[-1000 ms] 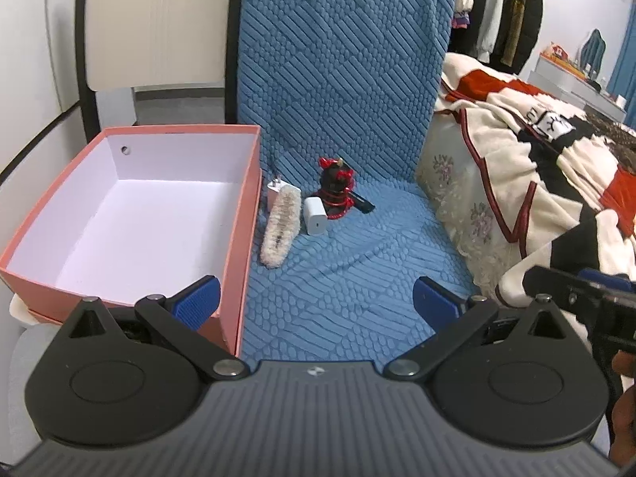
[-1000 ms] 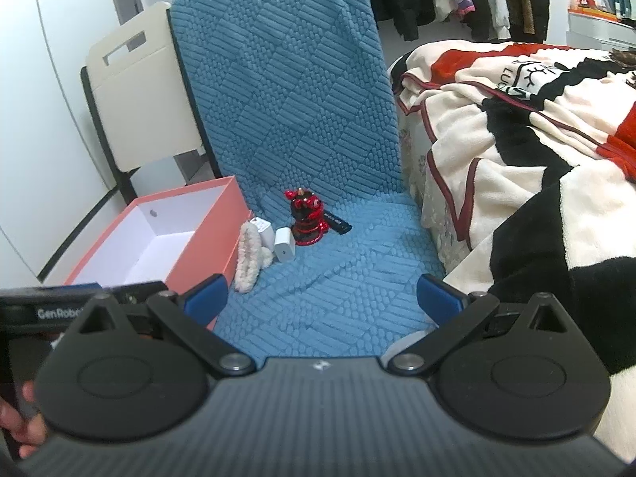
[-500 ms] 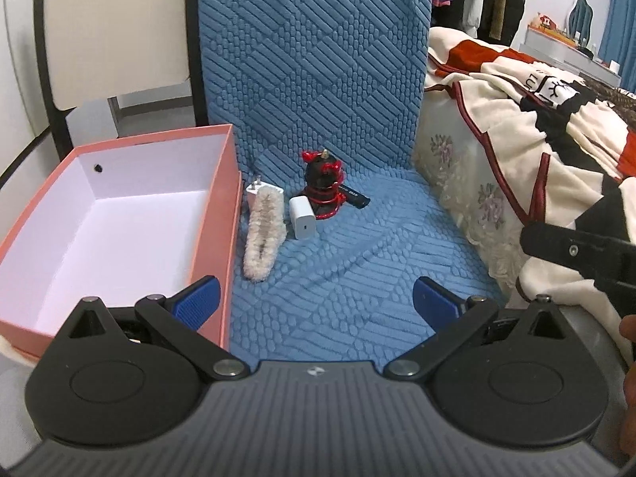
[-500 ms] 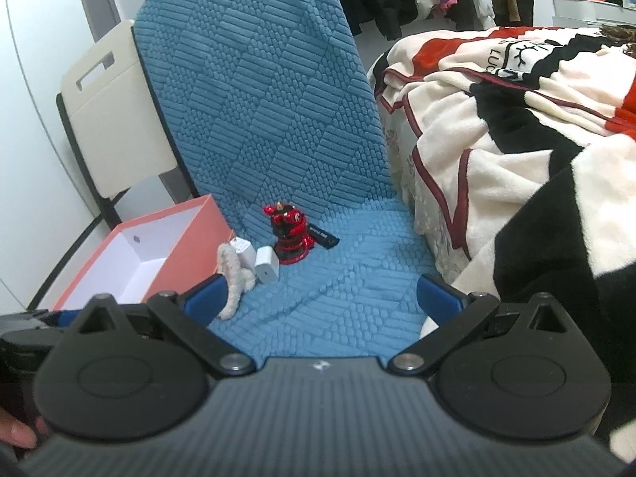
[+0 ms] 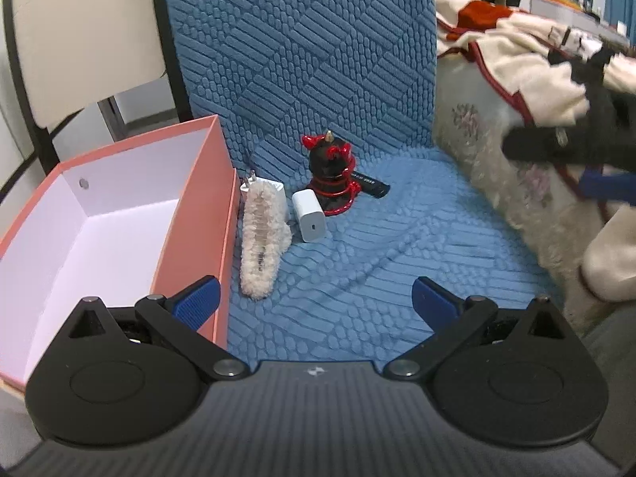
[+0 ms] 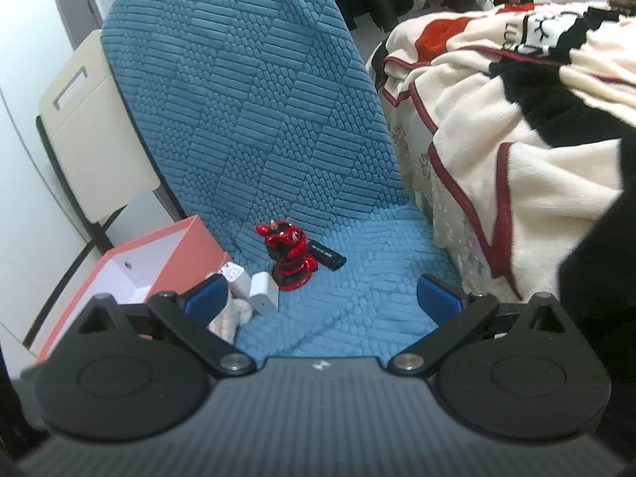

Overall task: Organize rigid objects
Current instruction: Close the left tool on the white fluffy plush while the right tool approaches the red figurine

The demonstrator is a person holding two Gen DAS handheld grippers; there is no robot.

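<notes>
On the blue seat cover (image 5: pixel 357 262) stand a red-and-black figurine (image 5: pixel 332 177), a black stick-shaped device (image 5: pixel 367 184) behind it, a white charger cube (image 5: pixel 309 216), a second white plug (image 5: pixel 262 189) and a fluffy beige strip (image 5: pixel 260 246). The figurine (image 6: pixel 288 254), black device (image 6: pixel 326 255) and charger cube (image 6: pixel 263 298) show in the right wrist view too. An open pink box (image 5: pixel 190 214) with a white inside stands left of them. My left gripper (image 5: pixel 316 302) is open and empty, short of the objects. My right gripper (image 6: pixel 322 300) is open and empty, above the seat.
A beige folding chair (image 5: pixel 83 35) stands behind the box. A bed with a cream, red and black blanket (image 6: pixel 516 127) borders the seat on the right. The right gripper's black body (image 5: pixel 572 147) shows blurred at the right of the left wrist view. Clothes hang at the back.
Both grippers have moved forward toward the objects, which look larger now. The right gripper has risen in the left wrist view. Both stay open and empty.
</notes>
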